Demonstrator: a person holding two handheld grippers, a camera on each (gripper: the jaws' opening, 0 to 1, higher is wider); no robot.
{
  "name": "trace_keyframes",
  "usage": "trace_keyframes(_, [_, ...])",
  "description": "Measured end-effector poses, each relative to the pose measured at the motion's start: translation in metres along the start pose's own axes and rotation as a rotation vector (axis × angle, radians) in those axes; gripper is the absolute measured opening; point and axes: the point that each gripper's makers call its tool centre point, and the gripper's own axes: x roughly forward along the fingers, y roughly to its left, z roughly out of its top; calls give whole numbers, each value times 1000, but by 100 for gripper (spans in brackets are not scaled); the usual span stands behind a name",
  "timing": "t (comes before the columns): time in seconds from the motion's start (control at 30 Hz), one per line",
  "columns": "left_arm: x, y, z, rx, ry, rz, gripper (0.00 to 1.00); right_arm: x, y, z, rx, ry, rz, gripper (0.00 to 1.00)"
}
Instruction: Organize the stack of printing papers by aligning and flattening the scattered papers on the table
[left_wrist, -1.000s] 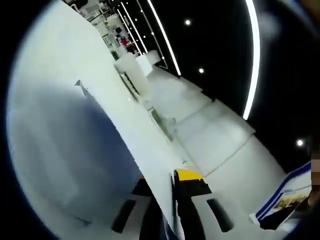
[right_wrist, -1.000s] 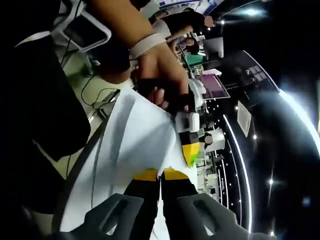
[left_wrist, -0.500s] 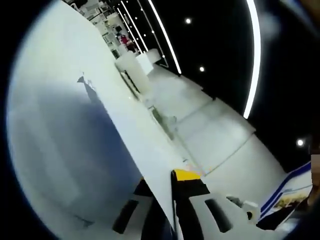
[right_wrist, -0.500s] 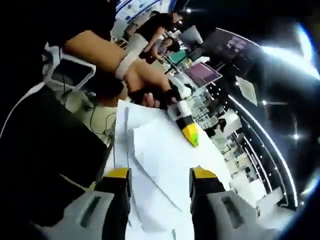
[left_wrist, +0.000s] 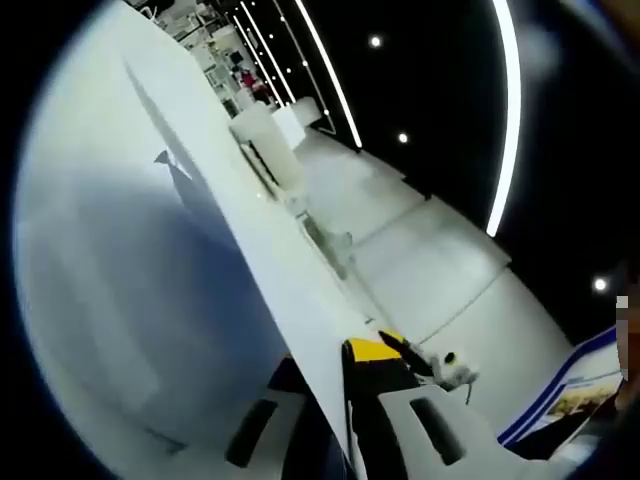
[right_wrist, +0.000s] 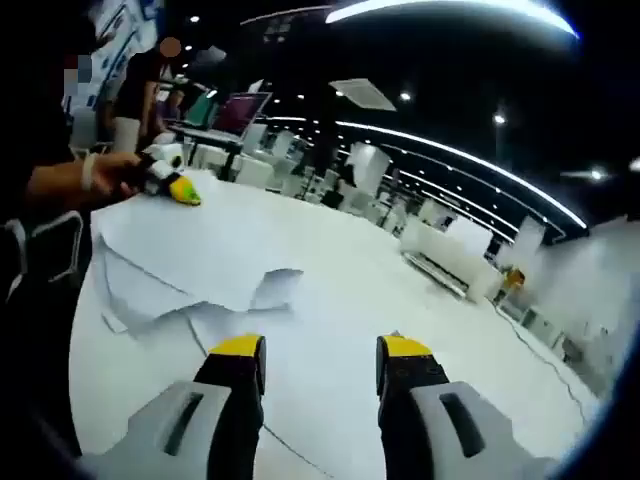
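The printing papers lie fanned and unaligned on the white counter, edges offset, one sheet with a curled, lifted corner. In the right gripper view the left gripper, held in the person's hand, is clamped on the far edge of the papers, while the right gripper hovers above the counter, jaws apart and holding nothing. In the left gripper view the left gripper pinches a sheet seen edge-on.

My left gripper view is rolled hard, pressed close against a sheet of paper, facing along it into the hall. My right gripper view sits low over the table, looking across the same papers toward the left gripper.
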Motion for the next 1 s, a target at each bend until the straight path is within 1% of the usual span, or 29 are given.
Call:
trace_keyframes(0.03, [-1, 0, 0, -3, -2, -2, 7, -6, -11, -5, 46, -1, -22, 39])
trace_keyframes(0.1, [-1, 0, 1, -3, -6, -5, 7, -18, -32, -22, 138, 33, -71, 36])
trace_keyframes(0.13, [-1, 0, 1, -3, -7, -5, 7, -25, -42, -28, 187, 25, -96, 34])
trace_keyframes(0.17, [-1, 0, 1, -3, -6, -5, 7, -29, -48, -32, 222, 23, -112, 32])
trace_keyframes(0.2, [-1, 0, 1, -3, -6, -5, 7, -38, -58, -43, 288, 36, -139, 31])
trace_keyframes(0.23, [-1, -1, 1, -2, -5, -6, 7, -44, -64, -50, 314, 44, -157, 32])
trace_keyframes(0.3, [-1, -1, 1, -1, -4, -6, 7, -54, -70, -62, 334, 60, -184, 31])
trace_keyframes(0.37, [-1, -1, 1, -4, -3, -8, 7, -61, -69, -72, 341, 79, -199, 31])
trace_keyframes(0.4, [-1, -1, 0, -6, -2, -7, 7, -64, -67, -79, 358, 96, -205, 31])
trace_keyframes(0.43, [-1, -1, 0, -6, -2, -8, 7, -65, -67, -81, 366, 102, -207, 31])
trace_keyframes(0.5, [-1, -1, -1, -3, 0, -7, 7, -67, -57, -96, 449, 134, -209, 31])
trace_keyframes(0.53, [0, -1, 0, -2, 1, -6, 7, -67, -56, -100, 458, 135, -213, 31])
trace_keyframes(0.6, [0, -1, 0, 0, 2, -6, 7, -65, -52, -102, 479, 127, -222, 31])
trace_keyframes(0.63, [0, -1, 0, 0, 2, -5, 7, -61, -51, -97, 480, 95, -213, 31])
trace_keyframes(0.67, [0, 0, 0, 0, 2, -4, 7, -60, -50, -96, 524, 87, -230, 31])
trace_keyframes(0.77, [0, 0, -1, -4, 4, -4, 7, -51, -40, -90, 531, 87, -194, 26])
trace_keyframes(0.8, [0, 0, 0, -4, 5, -5, 7, -49, -37, -88, 525, 81, -186, 25])
trace_keyframes(0.93, [0, 0, 0, -3, 4, -6, 7, -42, -37, -87, 549, 69, -187, 24])
trace_keyframes(1.0, [0, 0, 0, 0, 5, -6, 7, -39, -40, -85, 585, 56, -191, 23])
